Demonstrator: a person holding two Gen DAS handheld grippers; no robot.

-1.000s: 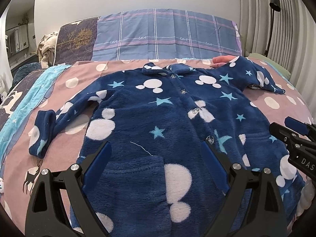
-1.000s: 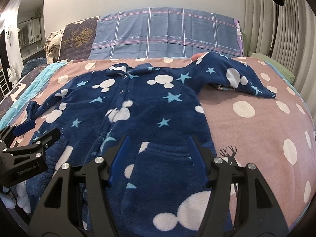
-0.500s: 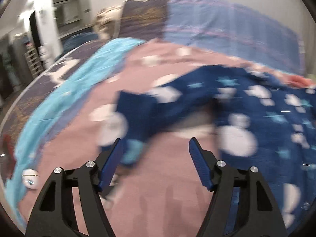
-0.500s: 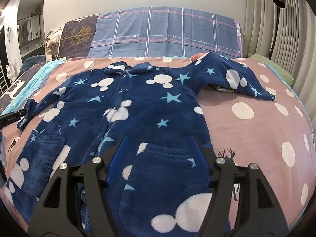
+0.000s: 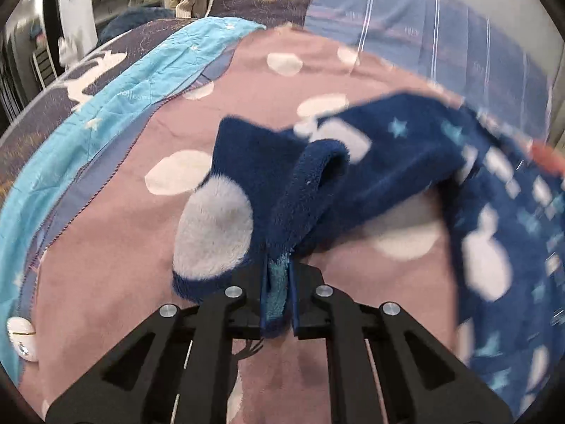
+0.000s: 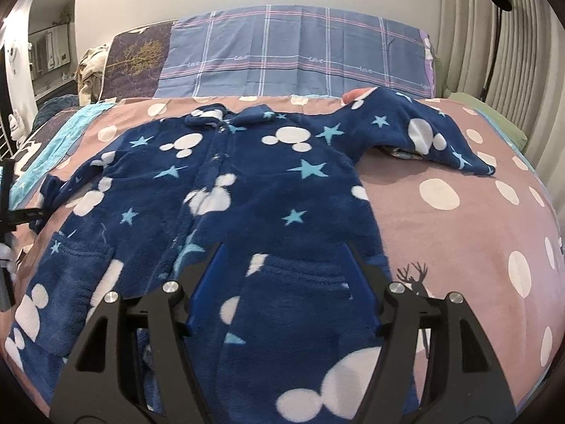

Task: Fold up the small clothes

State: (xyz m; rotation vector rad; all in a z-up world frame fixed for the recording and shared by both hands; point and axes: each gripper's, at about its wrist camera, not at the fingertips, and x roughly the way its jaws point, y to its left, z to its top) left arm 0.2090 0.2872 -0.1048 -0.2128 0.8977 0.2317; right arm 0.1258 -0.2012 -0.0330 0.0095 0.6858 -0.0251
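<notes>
A navy fleece child's robe [image 6: 247, 190] with white mouse heads and light blue stars lies face up on the bed, collar at the far end. My left gripper [image 5: 278, 282] is shut on the cuff of its left sleeve [image 5: 282, 190] and the sleeve bunches up just above the cover. In the right wrist view the left gripper [image 6: 10, 212] shows at the left edge by that cuff. My right gripper [image 6: 282, 289] is open and empty above the robe's lower right pocket. The other sleeve [image 6: 434, 137] lies stretched to the far right.
The bed has a pink dotted cover [image 6: 459, 229] with a light blue blanket [image 5: 106, 106] along its left side. Plaid and dark pillows [image 6: 282, 53] stand at the headboard. Curtains and a floor lamp [image 6: 494, 35] are at the right.
My left gripper swung left from the robe's hem to the left sleeve cuff and shut on it. My right gripper stayed open above the lower right pocket.
</notes>
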